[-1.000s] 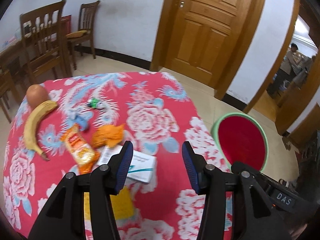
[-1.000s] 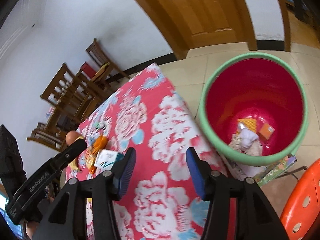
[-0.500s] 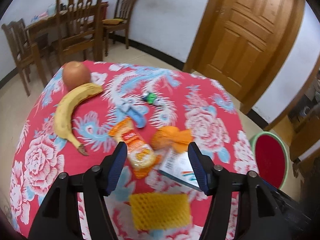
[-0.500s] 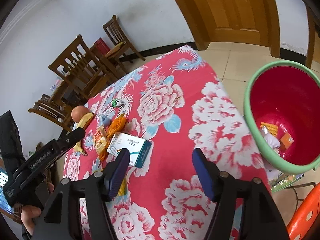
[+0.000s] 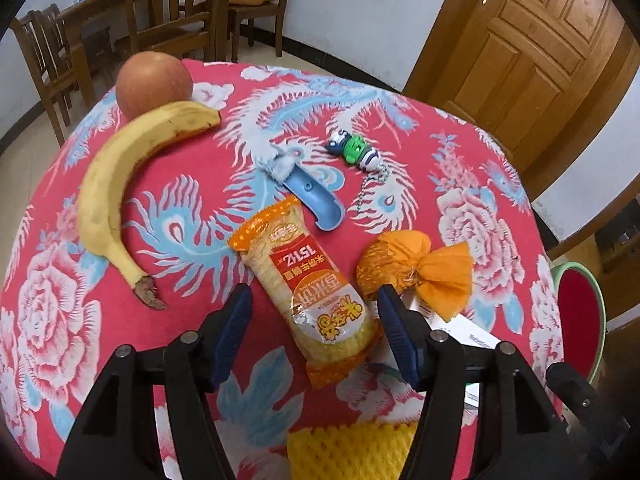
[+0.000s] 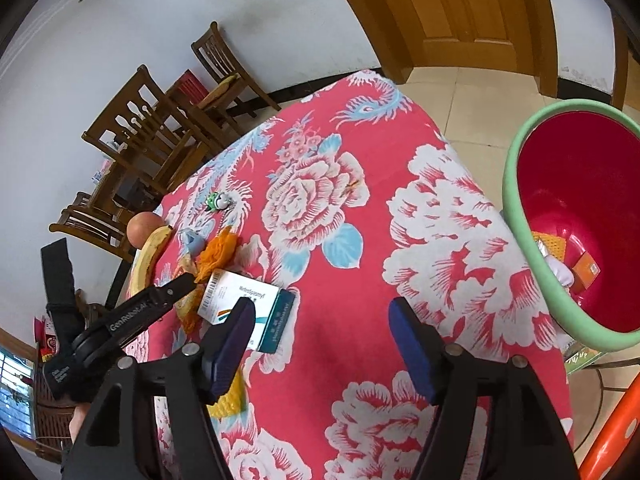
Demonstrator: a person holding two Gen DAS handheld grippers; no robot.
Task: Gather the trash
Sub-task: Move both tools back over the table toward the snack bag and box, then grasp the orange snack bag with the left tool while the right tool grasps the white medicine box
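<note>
On the red flowered tablecloth [image 5: 400, 184] lie an orange snack packet [image 5: 304, 276], a crumpled orange wrapper [image 5: 416, 268], a white medicine box [image 5: 460, 328] and a yellow foam net [image 5: 352, 452]. My left gripper [image 5: 314, 300] hovers close over the snack packet. It is open, with the packet's near end between its blue pads, and neither pad presses on it. My right gripper [image 6: 322, 320] stands open over bare cloth, with the white box [image 6: 244, 300] just beside its left finger [image 6: 236, 328]. The red bin with a green rim [image 6: 511, 192] stands off the table's right edge and holds some trash.
A banana [image 5: 116, 176], an apple [image 5: 154, 80], a blue plastic piece [image 5: 316, 196] and a small keychain toy [image 5: 356, 152] lie farther back on the table. Wooden chairs [image 5: 172, 12] and a wooden door [image 5: 532, 40] stand beyond. An orange stool [image 6: 612, 432] is at lower right.
My left gripper came down and forward over the trash pile until the snack packet sat between its jaws, which opened wider. My right gripper swung from the bin toward the table and opened wider too.
</note>
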